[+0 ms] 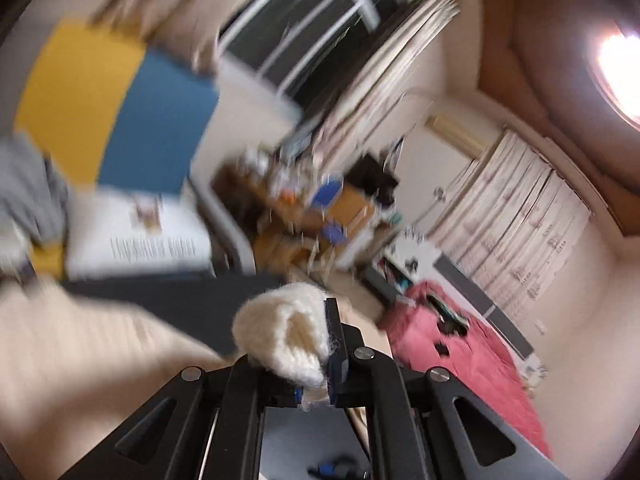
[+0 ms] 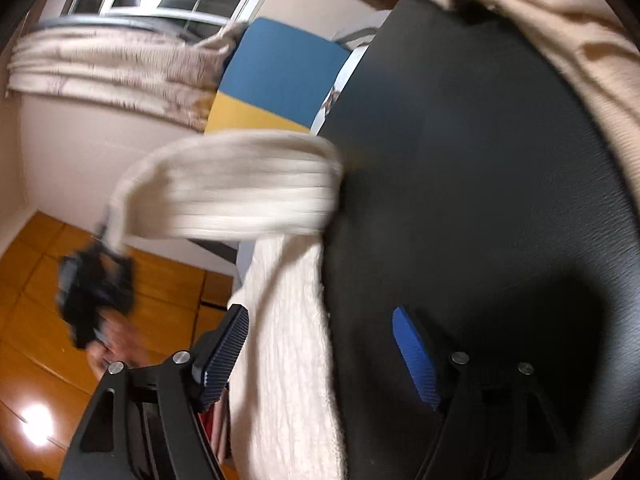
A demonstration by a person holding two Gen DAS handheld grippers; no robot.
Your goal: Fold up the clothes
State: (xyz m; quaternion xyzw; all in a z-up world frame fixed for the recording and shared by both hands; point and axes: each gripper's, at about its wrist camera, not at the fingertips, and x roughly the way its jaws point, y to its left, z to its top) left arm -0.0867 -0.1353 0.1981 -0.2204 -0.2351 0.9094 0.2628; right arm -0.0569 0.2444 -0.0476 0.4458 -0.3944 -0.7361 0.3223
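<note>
two tools, two garments seen. left tool closed tight on fold of one cream knit sweater, lifted above black surface. right tool wide, gripping nothing; cream knit lies between its two blue pads, hanging over near-left edge of surface. one beige garment at far right.
</note>
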